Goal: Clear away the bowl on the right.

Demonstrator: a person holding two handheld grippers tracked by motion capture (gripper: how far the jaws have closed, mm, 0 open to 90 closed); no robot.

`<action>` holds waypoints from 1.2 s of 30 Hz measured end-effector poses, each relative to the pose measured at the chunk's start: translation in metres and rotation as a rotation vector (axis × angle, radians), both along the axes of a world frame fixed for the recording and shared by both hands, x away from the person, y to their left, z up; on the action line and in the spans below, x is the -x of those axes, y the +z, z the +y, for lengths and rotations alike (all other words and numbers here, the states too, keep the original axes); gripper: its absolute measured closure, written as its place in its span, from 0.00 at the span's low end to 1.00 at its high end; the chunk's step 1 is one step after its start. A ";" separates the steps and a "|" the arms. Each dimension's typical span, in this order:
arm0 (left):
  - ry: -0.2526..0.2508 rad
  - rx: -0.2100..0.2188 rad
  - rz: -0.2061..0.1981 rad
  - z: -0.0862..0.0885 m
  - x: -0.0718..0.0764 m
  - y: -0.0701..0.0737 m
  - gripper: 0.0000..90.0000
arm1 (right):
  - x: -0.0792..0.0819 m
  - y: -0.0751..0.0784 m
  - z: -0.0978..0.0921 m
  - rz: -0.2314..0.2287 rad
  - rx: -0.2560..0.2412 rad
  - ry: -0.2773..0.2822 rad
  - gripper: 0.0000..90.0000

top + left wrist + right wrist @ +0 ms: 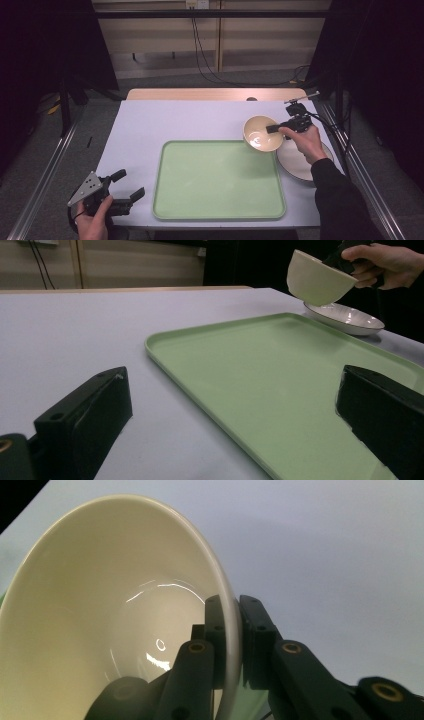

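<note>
The bowl (262,133) hangs in the air, pinched at its rim by the right gripper (278,128). In the right gripper view the rim runs straight up between the two jaws: one jaw sits inside the bowl (100,630) against its glossy cream wall, the other presses on the outside, and the jaws stand narrow, closed on that thin wall. The bowl's opening tips away from the jaws' base, its hollow lying to the inner jaw's side. In the left gripper view the bowl (317,277) hangs tilted, clear of the plate (345,319) just below it, with the right hand (382,262) behind it. From the high view the plate (302,162) rests on the surface (150,125) under the right hand (306,142), beside the far right corner of the green tray (217,180).

The left gripper (127,185) is held low near the tray's near left corner, in the left hand (92,220). Its jaws stand wide apart with nothing between them, the tray (280,385) lying ahead of them.
</note>
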State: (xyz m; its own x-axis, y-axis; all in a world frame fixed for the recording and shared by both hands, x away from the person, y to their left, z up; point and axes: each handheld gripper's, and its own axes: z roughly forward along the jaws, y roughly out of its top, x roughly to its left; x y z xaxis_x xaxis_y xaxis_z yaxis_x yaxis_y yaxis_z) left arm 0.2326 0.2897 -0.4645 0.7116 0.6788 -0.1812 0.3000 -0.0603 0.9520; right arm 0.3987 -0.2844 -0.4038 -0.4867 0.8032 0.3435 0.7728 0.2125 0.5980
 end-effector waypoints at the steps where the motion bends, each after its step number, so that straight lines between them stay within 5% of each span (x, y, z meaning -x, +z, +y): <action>1: 0.007 -0.003 0.001 0.000 0.000 0.000 0.02 | -0.001 -0.004 0.001 0.015 0.013 0.003 0.93; 8: 0.003 0.001 0.002 0.000 0.000 0.000 0.02 | -0.005 -0.011 0.007 0.070 0.036 0.001 0.93; 36: 0.005 -0.003 0.002 0.000 0.000 0.000 0.02 | -0.011 -0.036 0.007 0.134 0.091 0.011 0.93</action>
